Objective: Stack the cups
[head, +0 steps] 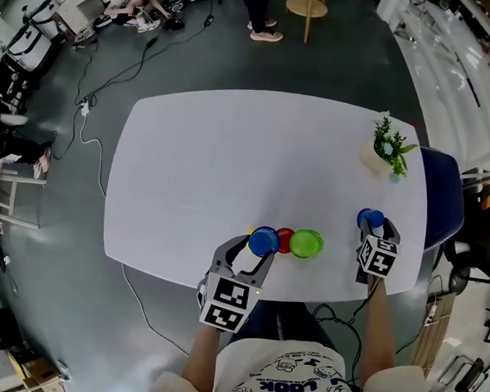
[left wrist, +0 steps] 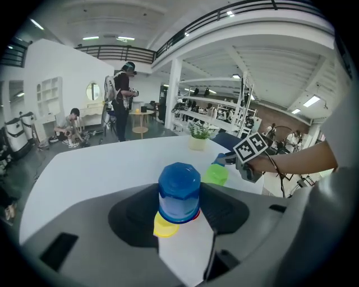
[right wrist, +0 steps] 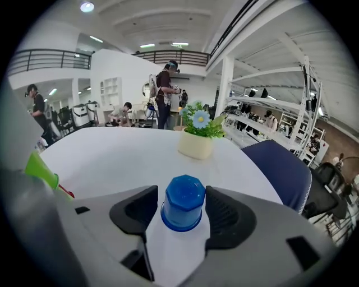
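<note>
Now; left gripper pinches blue cup; right gripper spread astride other cup.

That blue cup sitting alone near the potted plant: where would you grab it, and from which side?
Squeeze the blue cup across its side walls, coming from the near side, slanting down. It stands upside down, closed base up, flanks free. The right gripper straddles it, jaws open.

**Left clamped, right jaws loose**

My left gripper pointed forward and down, its pads pressing both sides of a blue cup. My right gripper tilted down likewise, its jaws apart around a second blue cup that stood between the fingers unpinched. Both forearms trailed back behind the fingers.
</note>
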Demonstrator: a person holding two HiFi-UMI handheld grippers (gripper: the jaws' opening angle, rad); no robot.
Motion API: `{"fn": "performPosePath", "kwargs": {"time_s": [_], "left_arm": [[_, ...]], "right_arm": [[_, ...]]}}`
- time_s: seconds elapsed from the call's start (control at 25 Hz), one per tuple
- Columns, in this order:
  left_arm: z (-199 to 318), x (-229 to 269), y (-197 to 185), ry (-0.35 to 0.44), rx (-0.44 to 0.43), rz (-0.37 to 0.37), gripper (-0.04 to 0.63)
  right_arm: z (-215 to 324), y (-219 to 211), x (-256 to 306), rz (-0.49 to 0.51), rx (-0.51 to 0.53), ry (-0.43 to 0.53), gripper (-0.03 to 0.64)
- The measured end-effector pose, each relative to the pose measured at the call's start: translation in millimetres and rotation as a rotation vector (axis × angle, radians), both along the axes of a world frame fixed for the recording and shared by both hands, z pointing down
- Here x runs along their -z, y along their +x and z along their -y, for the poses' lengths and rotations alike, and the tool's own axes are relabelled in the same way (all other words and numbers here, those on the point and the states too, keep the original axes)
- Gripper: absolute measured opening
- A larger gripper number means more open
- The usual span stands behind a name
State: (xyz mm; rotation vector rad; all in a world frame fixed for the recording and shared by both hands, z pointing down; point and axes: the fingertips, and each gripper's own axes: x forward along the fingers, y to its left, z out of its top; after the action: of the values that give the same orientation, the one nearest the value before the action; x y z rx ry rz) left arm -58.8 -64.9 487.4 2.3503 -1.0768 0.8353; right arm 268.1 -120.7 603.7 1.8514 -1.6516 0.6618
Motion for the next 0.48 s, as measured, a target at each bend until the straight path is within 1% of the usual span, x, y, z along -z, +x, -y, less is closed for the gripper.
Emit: {"fn": "performPosePath", "kwargs": {"time_s": [0.12, 0.4, 0.48], "left_arm": [[-6, -5, 5, -0.003, -0.014, 0.017, 0.234], [-11, -22, 17, -0.017, -0.020, 0.035, 0.235], [-13, -26, 19, -0.013, -0.028, 0.055, 0.236]], "right_arm": [[0, 3, 0, -0.013, -0.008, 0.012, 0.244], [-2, 0, 6, -0.007, 0.015, 0.039, 0.241], [-3, -4, 14, -0.004, 0.025, 0.056, 0.241]]}}
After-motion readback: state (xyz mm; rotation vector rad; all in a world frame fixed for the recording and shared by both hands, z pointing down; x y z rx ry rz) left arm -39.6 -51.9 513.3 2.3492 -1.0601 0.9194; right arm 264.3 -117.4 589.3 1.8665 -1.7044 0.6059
